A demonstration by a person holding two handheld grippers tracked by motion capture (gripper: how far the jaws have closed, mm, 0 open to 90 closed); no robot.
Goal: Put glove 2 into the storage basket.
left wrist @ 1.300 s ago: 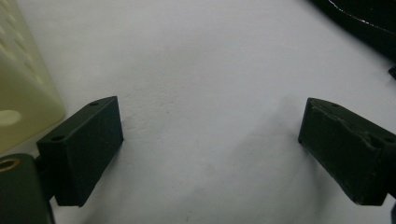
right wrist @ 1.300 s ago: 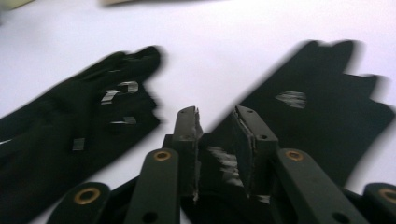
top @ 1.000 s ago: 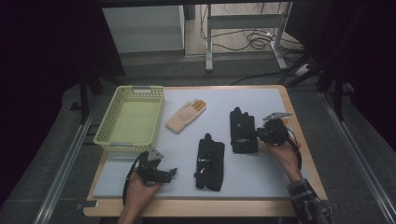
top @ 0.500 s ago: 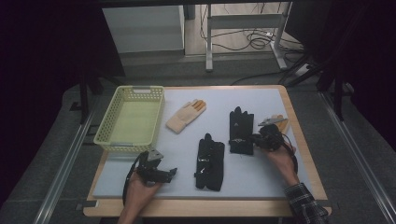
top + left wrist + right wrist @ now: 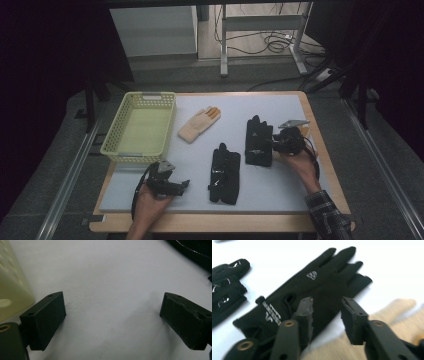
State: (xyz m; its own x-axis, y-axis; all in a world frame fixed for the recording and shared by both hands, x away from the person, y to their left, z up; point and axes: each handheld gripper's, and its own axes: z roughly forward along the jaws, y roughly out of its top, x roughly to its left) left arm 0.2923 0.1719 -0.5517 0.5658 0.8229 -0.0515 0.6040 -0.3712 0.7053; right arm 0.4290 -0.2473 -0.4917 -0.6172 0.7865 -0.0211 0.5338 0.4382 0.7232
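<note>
The right gripper (image 5: 278,143) sits at the table's three-o'clock edge, and its jaws have just been opening; in the right gripper view they stand part-way apart over the near edge of the black glove (image 5: 312,287) with the white logo, pads off the fabric, so the glove looks released rather than gripped. That glove (image 5: 258,141) lies flat, fingers toward twelve o'clock, just left of the gripper. A second black glove (image 5: 224,173) lies at about seven o'clock from it, near but apart, and a tan glove (image 5: 199,125) rests farther off at ten o'clock, beside the yellow-green basket (image 5: 112,146). The left gripper (image 5: 176,187) rests at the table's seven-o'clock corner, jaws spread wide over bare white mat (image 5: 105,285), holding nothing.

If the glove is bound for the basket (a judgement only), the grip should be taken well: bring the jaws lower so one pad slides under the cuff edge, pinch a full fold of fabric rather than a corner, then lift straight before carrying toward ten o'clock.
</note>
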